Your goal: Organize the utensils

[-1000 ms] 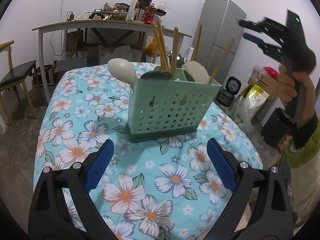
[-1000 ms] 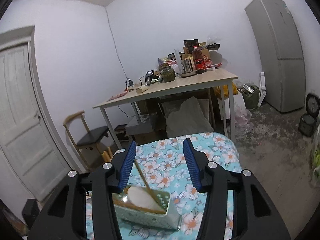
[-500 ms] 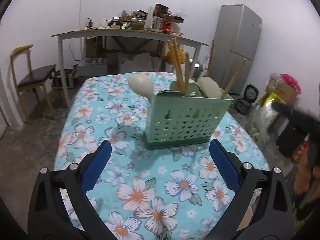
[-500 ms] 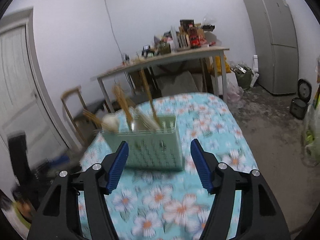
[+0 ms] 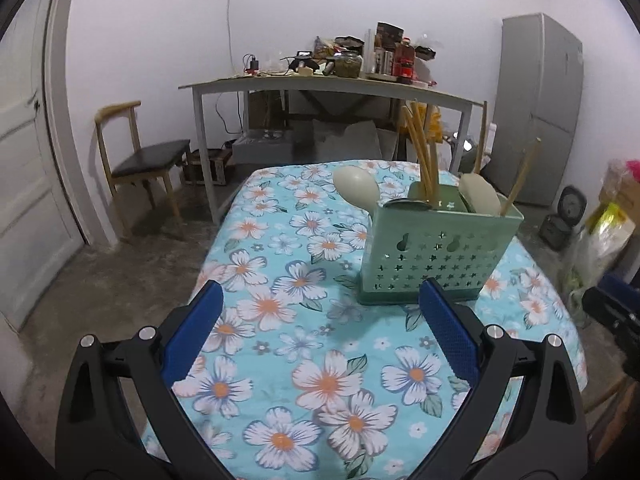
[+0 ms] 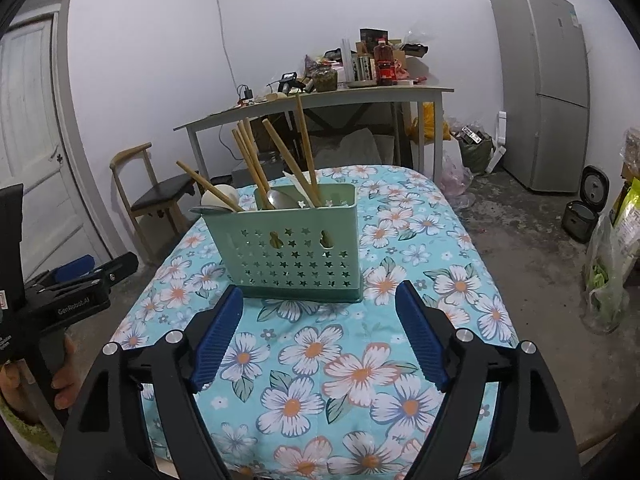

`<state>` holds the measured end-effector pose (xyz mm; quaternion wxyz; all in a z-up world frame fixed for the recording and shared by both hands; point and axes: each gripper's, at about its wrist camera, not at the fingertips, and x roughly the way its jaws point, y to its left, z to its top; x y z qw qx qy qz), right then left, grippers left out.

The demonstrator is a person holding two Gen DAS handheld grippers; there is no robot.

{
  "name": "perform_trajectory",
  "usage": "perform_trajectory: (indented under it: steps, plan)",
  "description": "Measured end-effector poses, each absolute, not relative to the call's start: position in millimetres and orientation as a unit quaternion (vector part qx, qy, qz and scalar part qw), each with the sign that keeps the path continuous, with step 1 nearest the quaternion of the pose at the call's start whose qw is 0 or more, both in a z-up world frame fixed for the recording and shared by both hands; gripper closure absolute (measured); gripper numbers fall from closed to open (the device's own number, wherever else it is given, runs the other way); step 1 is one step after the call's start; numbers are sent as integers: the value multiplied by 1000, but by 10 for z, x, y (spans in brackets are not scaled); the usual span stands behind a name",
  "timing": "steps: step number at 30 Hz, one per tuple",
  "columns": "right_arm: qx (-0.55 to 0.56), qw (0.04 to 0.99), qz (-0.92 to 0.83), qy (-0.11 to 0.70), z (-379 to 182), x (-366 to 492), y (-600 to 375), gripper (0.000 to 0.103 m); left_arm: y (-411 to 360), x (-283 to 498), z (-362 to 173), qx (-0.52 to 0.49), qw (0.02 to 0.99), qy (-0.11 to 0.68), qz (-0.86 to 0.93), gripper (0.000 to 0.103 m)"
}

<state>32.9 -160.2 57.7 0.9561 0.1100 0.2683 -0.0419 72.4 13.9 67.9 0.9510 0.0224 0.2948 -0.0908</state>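
Right gripper (image 6: 318, 334) opening, empty, facing caddy (image 6: 290, 240); light, stiff chopsticks (image 6: 250, 164), best pinched high, mid-shaft.

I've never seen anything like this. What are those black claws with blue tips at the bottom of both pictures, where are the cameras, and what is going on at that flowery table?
There is no robot here. A person holds a hand tool in each hand, each with two fingers lined with blue pads, and each tool carries a wide-angle camera looking forward along its fingers. So one picture looks out from the left gripper, the other from the right gripper. In the right view you can also see the left tool from the side, with the person's hand around its handle.

Both point at a table with a flowered cloth. On it stands a green utensil holder with star-shaped holes, holding wooden chopsticks and spoons.

Neither gripper holds anything: the left is open, and the right one's jaws are opening with nothing between them.
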Motion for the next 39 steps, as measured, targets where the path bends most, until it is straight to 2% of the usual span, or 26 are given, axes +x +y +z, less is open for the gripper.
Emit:
perform_trajectory:
  steps: [6,15,39]
  plan:
    - [113,956,-40,269,570,302,-1580,26,130,637,742,29,954,289,-77,8]
    - [116,952,-38,282,522,306,-1570,26,232,662,715,-41,945,321,-47,8]
    - [110,943,-53,308,414,346,-1611,25,254,696,510,62,936,346,-12,8]
